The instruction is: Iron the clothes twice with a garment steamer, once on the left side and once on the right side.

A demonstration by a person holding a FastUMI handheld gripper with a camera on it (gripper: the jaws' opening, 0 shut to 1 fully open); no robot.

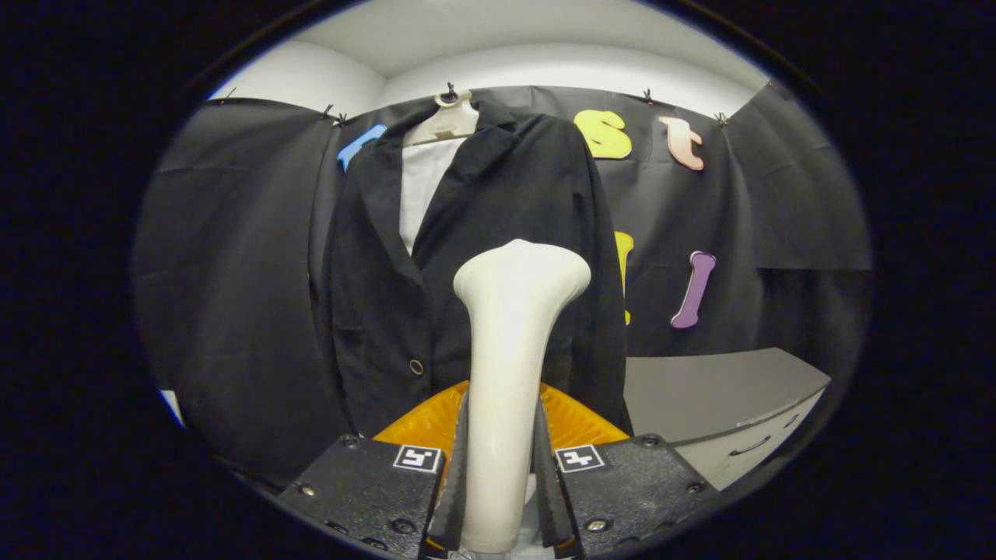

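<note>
A black jacket (pixel 498 233) hangs on a pale hanger (pixel 445 123) against the booth wall, straight ahead of me, over a white shirt (pixel 422 187). My gripper (pixel 502 474) is shut on the cream garment steamer (pixel 513 342), both fingers pressing on its handle. The steamer stands upright between the fingers, its flared head (pixel 523 272) just in front of the jacket's right front panel, about at mid-chest height. Whether the head touches the cloth I cannot tell. A brass button (pixel 417 367) shows on the jacket to the left of the steamer.
An orange ribbed object (pixel 576 420) lies low behind the steamer's handle. A grey cabinet top (pixel 716 389) with a drawer (pixel 751 447) stands to the right of the jacket. Black cloth covers the wall on both sides.
</note>
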